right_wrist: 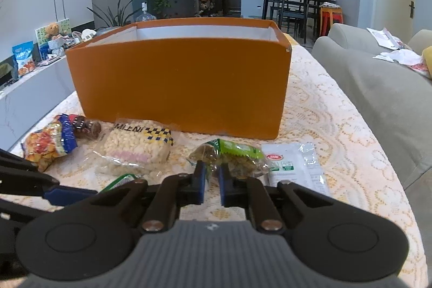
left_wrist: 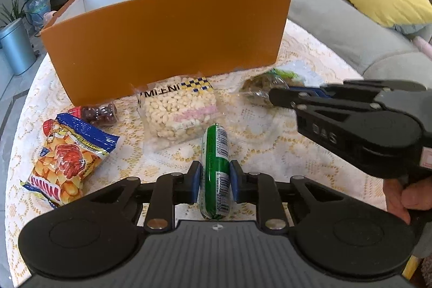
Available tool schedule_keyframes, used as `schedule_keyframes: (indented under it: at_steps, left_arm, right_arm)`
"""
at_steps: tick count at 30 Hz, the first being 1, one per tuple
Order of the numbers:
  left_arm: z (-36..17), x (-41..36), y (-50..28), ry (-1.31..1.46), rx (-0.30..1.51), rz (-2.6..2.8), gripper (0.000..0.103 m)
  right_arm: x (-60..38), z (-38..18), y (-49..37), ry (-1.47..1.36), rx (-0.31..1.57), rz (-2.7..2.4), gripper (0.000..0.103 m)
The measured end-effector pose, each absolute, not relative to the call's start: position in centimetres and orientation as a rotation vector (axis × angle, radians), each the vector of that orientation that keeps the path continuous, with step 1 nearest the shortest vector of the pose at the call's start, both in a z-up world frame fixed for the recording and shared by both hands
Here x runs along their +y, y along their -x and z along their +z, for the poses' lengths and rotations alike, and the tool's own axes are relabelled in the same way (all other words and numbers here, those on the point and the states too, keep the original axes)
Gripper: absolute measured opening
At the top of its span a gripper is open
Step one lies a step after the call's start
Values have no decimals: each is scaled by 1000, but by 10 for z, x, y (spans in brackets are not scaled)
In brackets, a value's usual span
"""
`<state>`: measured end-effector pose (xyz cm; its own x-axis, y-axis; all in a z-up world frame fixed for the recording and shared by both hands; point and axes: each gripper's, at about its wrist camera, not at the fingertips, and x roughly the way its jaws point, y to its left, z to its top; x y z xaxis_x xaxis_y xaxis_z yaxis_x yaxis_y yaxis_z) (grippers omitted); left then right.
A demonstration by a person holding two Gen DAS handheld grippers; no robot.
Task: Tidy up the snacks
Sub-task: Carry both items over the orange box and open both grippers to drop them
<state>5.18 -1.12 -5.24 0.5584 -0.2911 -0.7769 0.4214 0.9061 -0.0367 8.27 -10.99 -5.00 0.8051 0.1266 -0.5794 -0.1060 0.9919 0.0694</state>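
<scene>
Both hand-held grippers are already closed on snacks, so the coming move turns on where the orange box [left_wrist: 162, 45] lies from each of them. In both wrist views it fills the upper middle of the frame, straight ahead past the fingertips, its long side facing the cameras and its open top higher than the snacks on the desk [left_wrist: 283, 147].

The left hand-held gripper [left_wrist: 215, 180] clamps a green tube-shaped snack [left_wrist: 216, 169] between its blue pads. The tube's long axis runs up the frame, in line with the fingers and pointing at the box wall, so it should travel end-first.

The right hand-held gripper [right_wrist: 212, 180] has its jaws drawn narrow on the near edge of a clear bag with a green top [right_wrist: 232, 158], lower middle of the right wrist view. That bag lies crosswise, its length running left to right along the foot of the box. It sits close to the wall, so the right hand looks nearer to the box than the left.

By my reading, each hand must lift first, then go forward over the rim.

Still loose at lower left lie a puffed-rice pack [left_wrist: 178, 112] and a chip bag [left_wrist: 67, 161].
</scene>
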Motion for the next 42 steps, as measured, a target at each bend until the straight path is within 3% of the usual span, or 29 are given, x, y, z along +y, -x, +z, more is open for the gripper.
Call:
schedule_keyframes:
  at_steps: [13, 29, 42]
  left_arm:
    - [8, 5, -48, -48, 786, -437, 25]
    - [76, 8, -106, 31, 680, -449, 25]
    - [49, -9, -197, 41, 828, -398, 25]
  right_arm:
    - [-127, -3, -62, -72, 572, 199, 4]
    - [-138, 90, -96, -41, 480, 297, 2]
    - [-127, 81, -196, -11, 620, 302, 2]
